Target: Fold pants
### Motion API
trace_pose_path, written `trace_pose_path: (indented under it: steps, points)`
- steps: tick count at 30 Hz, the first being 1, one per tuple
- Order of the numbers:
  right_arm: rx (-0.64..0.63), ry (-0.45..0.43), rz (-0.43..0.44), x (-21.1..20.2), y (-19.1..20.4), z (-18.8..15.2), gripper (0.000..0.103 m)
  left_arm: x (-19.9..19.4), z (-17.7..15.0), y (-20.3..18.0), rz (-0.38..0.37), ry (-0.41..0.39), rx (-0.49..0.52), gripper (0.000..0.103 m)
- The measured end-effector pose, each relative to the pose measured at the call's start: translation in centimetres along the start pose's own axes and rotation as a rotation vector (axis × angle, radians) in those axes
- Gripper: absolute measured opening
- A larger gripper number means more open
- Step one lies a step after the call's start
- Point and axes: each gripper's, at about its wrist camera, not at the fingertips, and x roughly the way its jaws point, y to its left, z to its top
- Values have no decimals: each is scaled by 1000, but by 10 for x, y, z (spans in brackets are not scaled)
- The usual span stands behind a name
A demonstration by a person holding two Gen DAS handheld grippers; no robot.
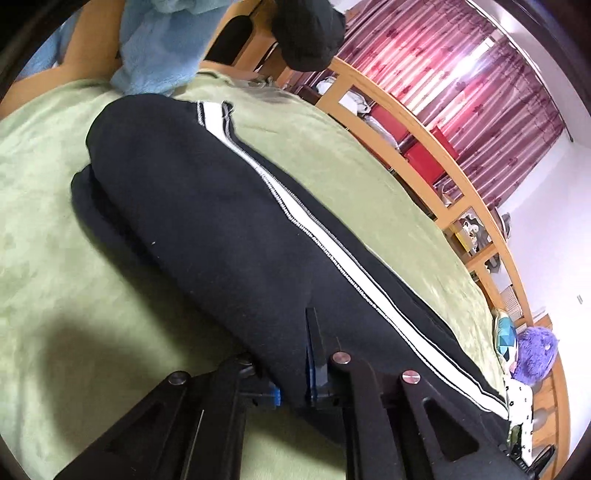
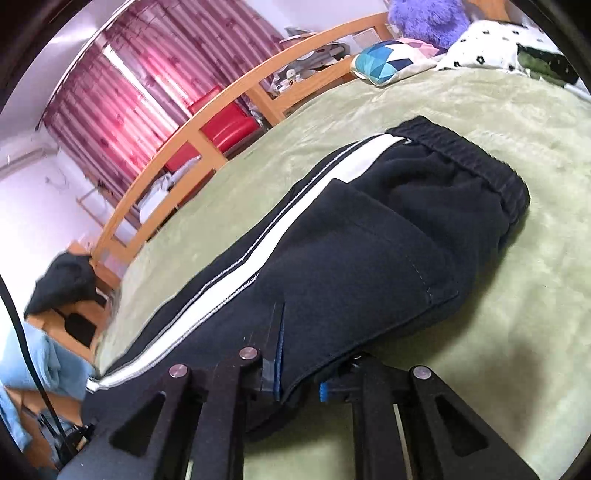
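Observation:
Black track pants (image 1: pixel 207 206) with a white side stripe lie lengthwise on a green bed cover (image 1: pixel 48 229), the legs stacked one on the other. In the left wrist view the cuffs are at the far end. My left gripper (image 1: pixel 291 369) is shut on the pants' near edge, cloth bunched between its fingers. In the right wrist view the pants (image 2: pixel 351 236) show their elastic waistband (image 2: pixel 476 162) at the far end. My right gripper (image 2: pixel 299 373) is shut on the pants' near edge, one finger on top, the other under the cloth.
A wooden bed rail (image 1: pixel 454 177) runs along the far side, red curtains (image 2: pixel 155 85) behind it. A purple plush toy (image 1: pixel 535 354), a patterned pillow (image 2: pixel 384 61) and a dotted cloth lie at the bed's head. A light blue blanket (image 1: pixel 162 44) and dark garment (image 1: pixel 310 33) sit at the foot.

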Motion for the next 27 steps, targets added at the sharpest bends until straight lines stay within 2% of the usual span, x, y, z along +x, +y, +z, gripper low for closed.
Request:
trace_pose_path:
  steps: [3, 5, 6, 8, 11, 14, 17, 19, 22, 27]
  points:
    - [-22, 49, -8, 3, -6, -6, 14, 9, -3, 7, 26, 39, 3, 10]
    - [8, 97, -13, 7, -19, -10, 18, 19, -6, 12, 41, 80, -1, 11]
    - [18, 127, -14, 10, -23, -12, 20, 22, -6, 15, 51, 106, -4, 15]
    - [-19, 145, -40, 5, -24, -17, 30, 14, -10, 23, 51, 114, 0, 17]
    - [-164, 126, -104, -10, -13, -24, 42, -7, -13, 24, 103, 90, 87, 31]
    - [-308, 125, -169, -25, 3, -30, 42, -32, -12, 18, 131, 54, 190, 32]
    - [-393, 124, -194, -28, 16, -28, 42, -50, 3, 6, 168, 9, 277, 32]
    - [-399, 120, -195, -27, 20, -21, 42, -59, 22, 5, 173, -26, 285, 34]
    - [-382, 133, -173, -20, 24, -11, 50, -58, 49, 12, 198, -45, 269, 46]
    - [-446, 158, -225, -9, 43, -4, 52, -45, 91, 43, 305, -102, 272, 47]
